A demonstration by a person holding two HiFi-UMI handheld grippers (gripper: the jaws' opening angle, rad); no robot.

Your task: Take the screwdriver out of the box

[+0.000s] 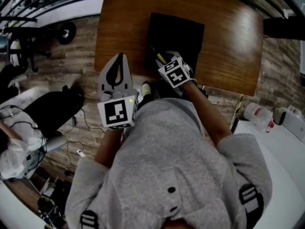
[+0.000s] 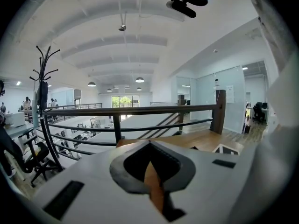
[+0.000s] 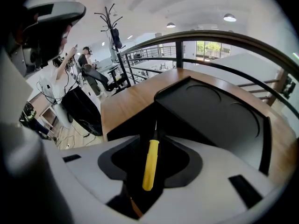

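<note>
A yellow-handled screwdriver (image 3: 150, 164) with a thin dark shaft sits between the jaws of my right gripper (image 3: 154, 141), which is shut on it. In the head view the screwdriver (image 1: 159, 57) pokes out of the right gripper (image 1: 165, 62) over the near edge of the black box (image 1: 177, 31). The box (image 3: 212, 108) lies on the wooden table (image 1: 228, 42). My left gripper (image 1: 119, 61) hovers at the table's near left edge, shut and empty. In its own view the left gripper (image 2: 150, 148) has its jaws together, with only a sliver of table showing between them.
A dark railing (image 2: 140, 110) runs behind the table. A coat rack (image 2: 43, 78) and an office chair (image 2: 32, 160) stand to the left. A black bag (image 1: 50, 109) and cables lie on the floor. A white counter with a bottle (image 1: 257, 114) is at right.
</note>
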